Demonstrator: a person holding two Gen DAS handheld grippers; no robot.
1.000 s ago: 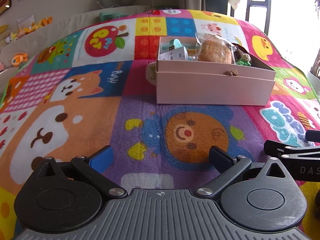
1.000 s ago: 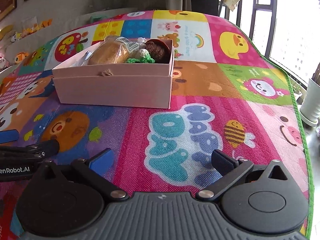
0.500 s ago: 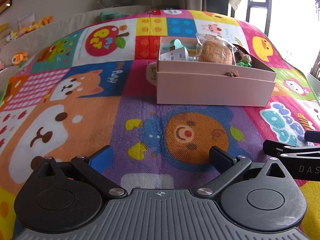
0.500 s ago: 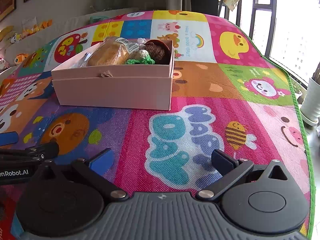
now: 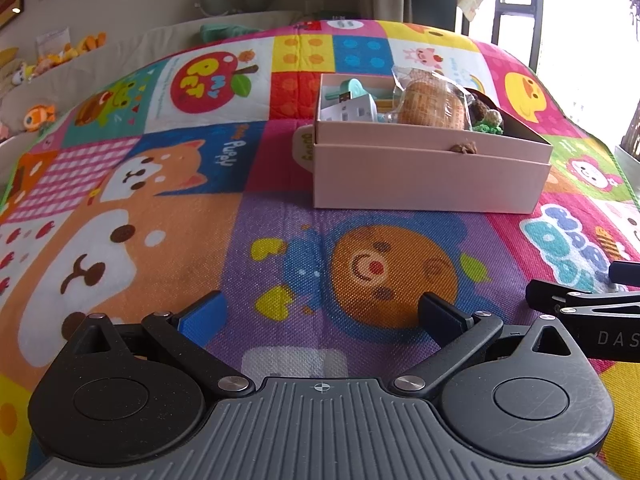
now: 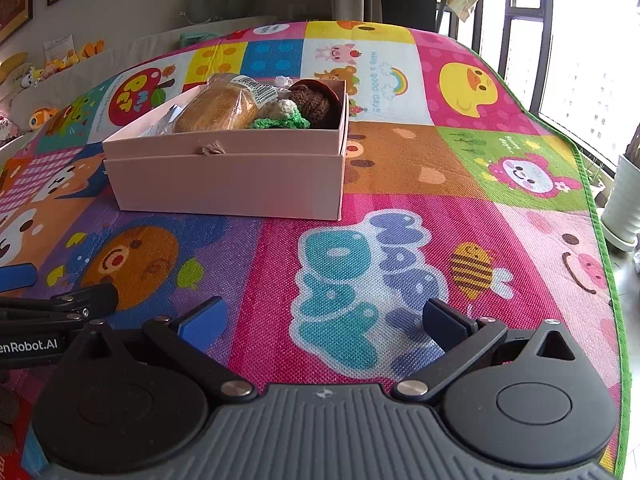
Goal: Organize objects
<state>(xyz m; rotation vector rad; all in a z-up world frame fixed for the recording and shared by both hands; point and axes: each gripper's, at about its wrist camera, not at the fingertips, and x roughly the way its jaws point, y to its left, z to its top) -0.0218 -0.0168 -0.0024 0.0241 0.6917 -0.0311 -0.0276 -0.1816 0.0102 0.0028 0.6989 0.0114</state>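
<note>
A pink cardboard box (image 5: 424, 184) stands on the colourful play mat (image 5: 160, 216), also seen in the right wrist view (image 6: 228, 184). It holds a wrapped bread loaf (image 6: 220, 108), a brown crocheted toy (image 6: 314, 102), a green and white crocheted piece (image 6: 280, 118), a white item (image 5: 352, 110) and a teal item (image 5: 352, 86). My left gripper (image 5: 320, 316) is open and empty, low over the mat in front of the box. My right gripper (image 6: 324, 320) is open and empty, to the right of the left one.
The mat's green edge (image 6: 600, 216) runs along the right, with a white pot (image 6: 624, 204) and a window beyond. Plush toys (image 5: 40, 112) line a ledge at the far left. A sofa stands behind the mat.
Both grippers have drifted very slightly; the box and its contents have not moved. Both stay open.
</note>
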